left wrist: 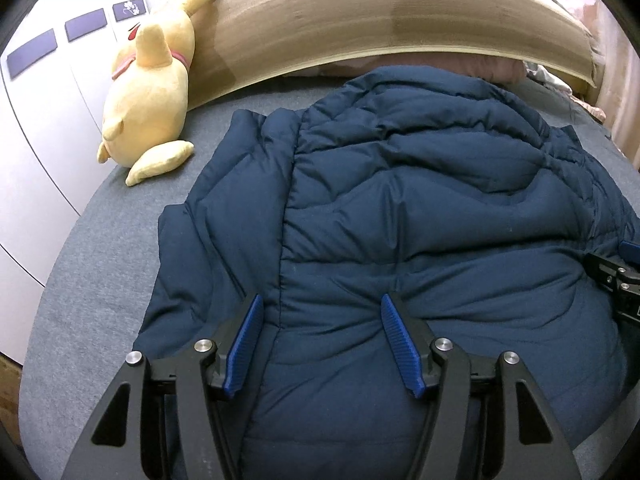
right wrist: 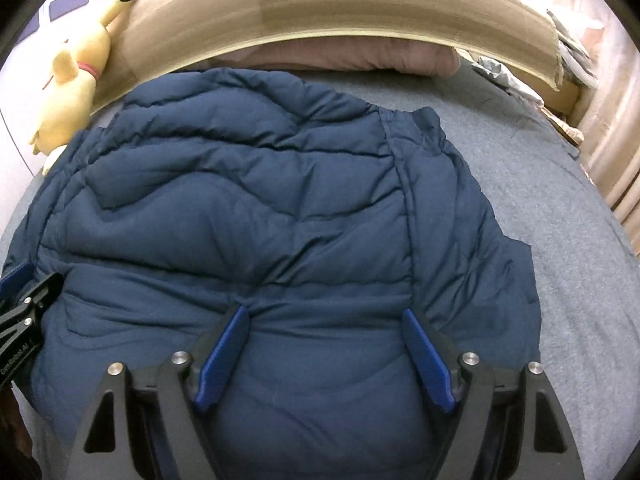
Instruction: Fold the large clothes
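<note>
A navy quilted puffer jacket (left wrist: 400, 200) lies spread on the grey bed, seen also in the right wrist view (right wrist: 240, 208). My left gripper (left wrist: 320, 304) is open, its blue pads pressed down on the jacket's near left part beside a seam. My right gripper (right wrist: 324, 316) is open, its pads pressed on the jacket's near right part. Each gripper shows at the edge of the other's view: the right one (left wrist: 616, 276), the left one (right wrist: 24, 304). Neither holds any cloth between the pads.
A grey bed sheet (right wrist: 560, 240) surrounds the jacket. A tan headboard (left wrist: 360, 20) runs along the far side with a pink pillow (right wrist: 340, 56) below it. A yellow plush toy (left wrist: 148, 92) lies at the far left. White wardrobe doors (left wrist: 40, 120) stand left.
</note>
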### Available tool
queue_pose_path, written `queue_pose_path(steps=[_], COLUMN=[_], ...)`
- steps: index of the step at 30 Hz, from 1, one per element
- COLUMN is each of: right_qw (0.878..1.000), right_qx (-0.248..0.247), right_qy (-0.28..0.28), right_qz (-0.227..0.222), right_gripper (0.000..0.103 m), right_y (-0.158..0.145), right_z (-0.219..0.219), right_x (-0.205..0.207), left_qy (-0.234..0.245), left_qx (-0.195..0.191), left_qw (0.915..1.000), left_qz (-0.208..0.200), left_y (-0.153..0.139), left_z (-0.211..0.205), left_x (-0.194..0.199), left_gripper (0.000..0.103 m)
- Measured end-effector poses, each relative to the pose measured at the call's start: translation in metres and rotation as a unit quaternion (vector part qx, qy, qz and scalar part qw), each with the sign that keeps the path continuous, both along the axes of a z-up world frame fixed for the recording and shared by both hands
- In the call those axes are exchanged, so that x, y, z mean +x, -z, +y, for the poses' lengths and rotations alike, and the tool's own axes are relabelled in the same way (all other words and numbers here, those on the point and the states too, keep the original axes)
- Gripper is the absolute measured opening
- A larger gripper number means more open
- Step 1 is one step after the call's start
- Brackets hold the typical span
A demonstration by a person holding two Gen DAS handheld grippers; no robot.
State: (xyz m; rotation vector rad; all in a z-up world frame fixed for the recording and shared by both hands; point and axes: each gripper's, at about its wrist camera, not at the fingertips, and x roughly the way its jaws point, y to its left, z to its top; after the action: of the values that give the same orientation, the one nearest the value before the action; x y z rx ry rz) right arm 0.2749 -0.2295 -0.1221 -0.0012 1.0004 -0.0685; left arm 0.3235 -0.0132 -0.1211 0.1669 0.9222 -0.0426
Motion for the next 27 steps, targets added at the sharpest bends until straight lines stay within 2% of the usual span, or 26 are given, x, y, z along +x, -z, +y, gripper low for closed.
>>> queue_pose_path(steps=[3,5,7,9,12,14,18,22,24,27], right_qw=[1.000,1.000,0.999,0.993,0.985,0.975,0.960,0.928,0.922,0.917], right_qx=[-0.002,0.001,0.036,0.117,0.159,0.201,0.249,0.338,0.359,0.375], right_qy=[0.001,0.003,0.003,0.015,0.058,0.082,0.118,0.150,0.146,0.133], right_qz=[0.008,0.011,0.014,-0.009,-0.040,-0.054,-0.042,-0.031,-0.018,-0.004], right_gripper=[0.082,0.082,0.083,0.083,0.083,0.083,0.085,0.086,0.087,0.087], right_y=[0.003,0.001,-0.007,-0.022,-0.036,-0.037,-0.022,0.003,0.013,0.021], right_z=[0.000,0.000,-0.009,-0.034,-0.074,-0.105,-0.158,-0.198,-0.204,-0.204], right_x=[0.006,0.006,0.003,-0.014,-0.045,-0.067,-0.090,-0.090,-0.078,-0.058], left_qy=[0.006,0.005,0.013,0.015,-0.024,-0.064,-0.100,-0.091,-0.071,-0.029], left_qx=[0.015,0.011,-0.023,-0.074,-0.128,-0.170,-0.256,-0.325,-0.333,-0.332], left_qw=[0.9999,0.9999,0.9996,0.9971,0.9913,0.9828,0.9614,0.9393,0.9362,0.9372], left_qz=[-0.003,0.002,0.013,0.006,-0.023,-0.033,0.008,0.063,0.086,0.104], left_y=[0.005,0.003,-0.006,-0.021,-0.038,-0.041,-0.027,-0.009,-0.004,0.000], left_z=[-0.005,-0.005,0.004,0.026,0.073,0.111,0.169,0.191,0.185,0.169], left_x=[0.001,0.002,-0.001,-0.010,-0.027,-0.037,-0.032,-0.008,0.002,0.015], left_gripper=[0.064,0.064,0.064,0.064,0.072,0.075,0.076,0.080,0.080,0.080])
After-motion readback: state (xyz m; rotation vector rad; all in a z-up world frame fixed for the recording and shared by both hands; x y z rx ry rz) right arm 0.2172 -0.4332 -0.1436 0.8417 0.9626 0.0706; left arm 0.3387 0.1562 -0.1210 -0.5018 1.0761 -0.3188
